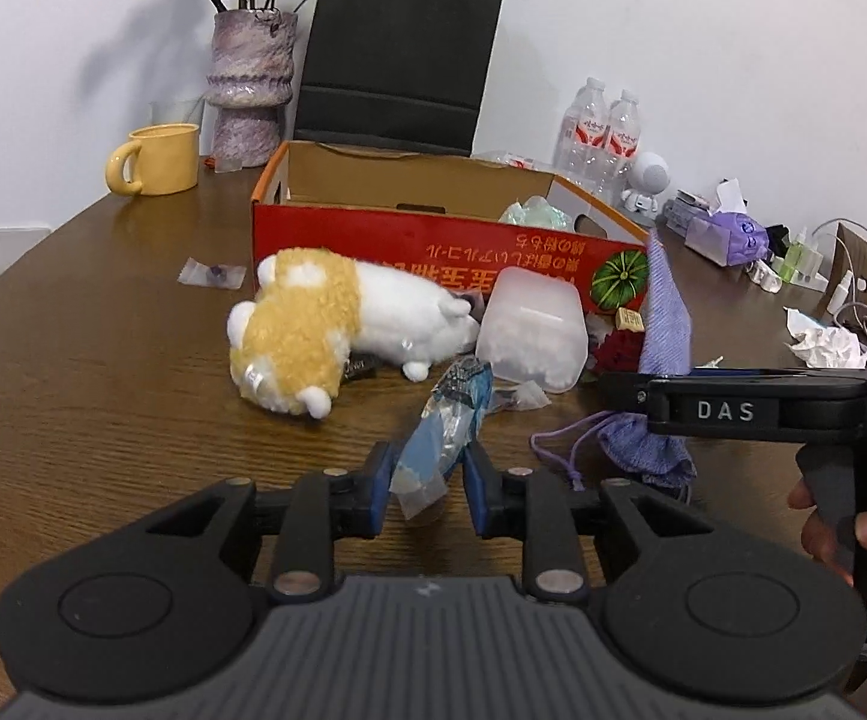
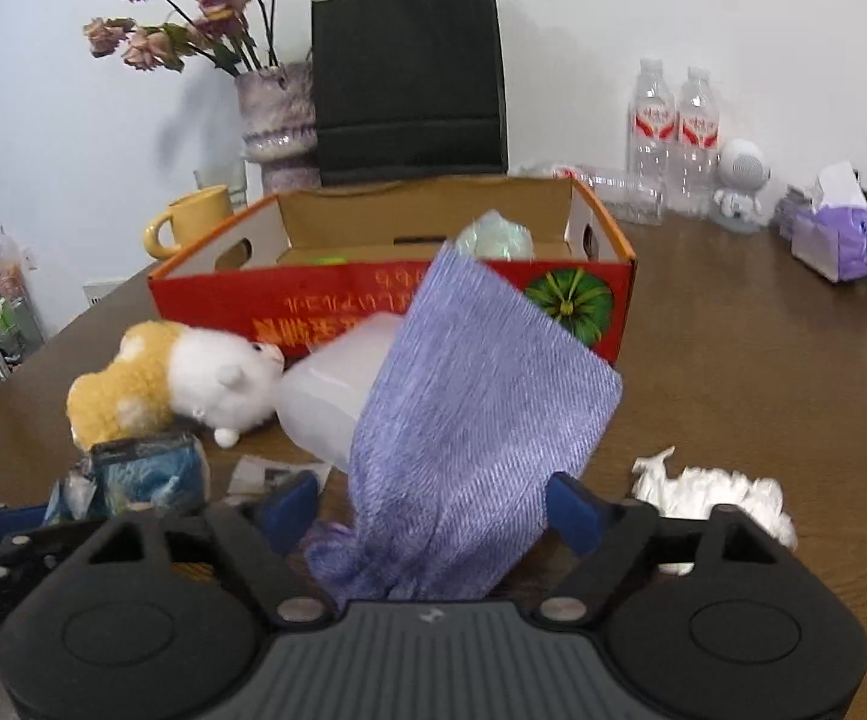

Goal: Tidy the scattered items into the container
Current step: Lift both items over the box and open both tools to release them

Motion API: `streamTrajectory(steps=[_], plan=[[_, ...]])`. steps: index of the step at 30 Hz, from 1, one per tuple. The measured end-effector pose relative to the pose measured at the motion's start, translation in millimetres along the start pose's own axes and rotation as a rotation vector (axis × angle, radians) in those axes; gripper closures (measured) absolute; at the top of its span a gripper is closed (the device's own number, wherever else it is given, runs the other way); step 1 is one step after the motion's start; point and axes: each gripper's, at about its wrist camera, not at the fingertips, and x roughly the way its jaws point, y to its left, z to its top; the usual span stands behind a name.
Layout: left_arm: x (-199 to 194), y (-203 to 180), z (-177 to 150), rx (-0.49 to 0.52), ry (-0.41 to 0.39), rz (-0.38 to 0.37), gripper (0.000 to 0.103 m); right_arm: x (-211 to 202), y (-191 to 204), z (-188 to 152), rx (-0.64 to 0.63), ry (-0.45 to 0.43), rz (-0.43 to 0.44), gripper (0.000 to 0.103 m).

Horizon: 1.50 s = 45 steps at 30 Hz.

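The left tongs [image 1: 424, 483], low in the centre of the left wrist view, stand narrowly apart around a blue-and-clear plastic packet [image 1: 445, 426]; whether the blue pads actually press on it I cannot tell. The right tongs [image 2: 436, 510], low in the right wrist view, stand wide, with a purple knitted pouch [image 2: 469, 408] between the pads, neither pad visibly pressing on it. Just above the packet in the left wrist view, a tan-and-white plush toy [image 1: 325, 330] and a frosted plastic tub [image 1: 532, 330] lie on the brown worktop [image 1: 103, 360]. Behind them sits the red cardboard box [image 1: 409, 240], open-topped, a pale green bundle [image 1: 532, 213] inside at its right end. A yellow mug [image 1: 160, 159] stands upper left.
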Motion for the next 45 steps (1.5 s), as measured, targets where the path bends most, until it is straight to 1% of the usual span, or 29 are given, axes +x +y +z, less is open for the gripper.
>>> streamTrajectory(steps=[1,2,3,5,6,7,8,9,13,16,19,23,25,28,30,33,37,41,43,45], plan=[[1.8,-0.3,-0.5,0.004,0.004,-0.002,0.072,-0.3,-2.7,-1.7,0.013,-0.003,0.024,0.062],[3.5,-0.7,-0.7,0.006,0.007,-0.004,0.072,-1.9,-6.6,-3.1,0.031,-0.005,0.06,0.091],[4.8,-1.0,-1.1,0.01,0.008,-0.008,0.072,-4.3,-9.9,-3.9,0.051,-0.008,0.084,0.093],[6.0,-2.1,-2.2,0.021,0.005,-0.008,0.076,-11.7,-11.8,-5.1,0.05,-0.03,0.092,0.093],[5.6,-2.9,-2.3,0.031,-0.001,-0.007,0.081,-17.0,-11.9,-6.2,0.039,-0.043,0.098,0.093],[4.1,-3.9,-2.7,0.04,-0.01,-0.005,0.085,-20.8,-12.1,-6.3,0.034,-0.052,0.106,0.093],[1.6,-4.7,-2.7,0.045,-0.022,-0.005,0.085,-26.1,-13.0,-7.1,0.031,-0.063,0.116,0.093],[-0.5,-5.2,-2.0,0.047,-0.032,-0.007,0.089,-31.1,-14.0,-7.7,0.03,-0.075,0.124,0.093],[-16.9,-5.8,6.4,0.043,-0.093,-0.013,0.09,-50.0,-17.7,-5.1,0.035,-0.13,0.15,0.093],[-31.6,-7.5,23.3,0.056,-0.155,-0.021,0.09,-60.6,-19.9,4.8,0.032,-0.18,0.162,0.093],[-41.1,-9.5,46.8,0.081,-0.22,-0.022,0.09,-64.9,-21.5,22.6,0.027,-0.225,0.172,0.093],[-37.8,-12.4,83.2,0.108,-0.282,-0.012,0.09,-60.6,-19.5,57.7,0.011,-0.275,0.181,0.093],[-27.1,-11.3,103.6,0.108,-0.298,-0.01,0.09,-53.0,-17.0,77.2,0.005,-0.292,0.181,0.093],[-2.5,-5.1,132.3,0.082,-0.295,-0.017,0.09,-30.1,-14.7,111.7,0.016,-0.302,0.182,0.093],[18.5,2.3,150.3,0.058,-0.285,-0.021,0.09,-9.4,-14.2,132.5,0.031,-0.292,0.179,0.093],[56.1,15.4,172.8,0.018,-0.265,-0.013,0.09,33.8,-14.4,161.6,0.064,-0.245,0.196,0.093],[114.1,40.0,191.8,-0.067,-0.192,-0.021,0.09,100.8,-11.7,184.5,0.102,-0.156,0.209,0.093],[160.2,66.6,191.0,-0.179,-0.108,-0.05,0.089,156.5,-6.4,190.2,0.165,-0.04,0.208,0.092],[174.6,74.0,189.6,-0.193,-0.061,-0.055,0.089,175.4,-4.0,187.0,0.171,0.003,0.203,0.092],[180.2,79.2,187.7,-0.198,-0.046,-0.051,0.089,187.1,-2.1,181.5,0.162,0.034,0.185,0.091]])
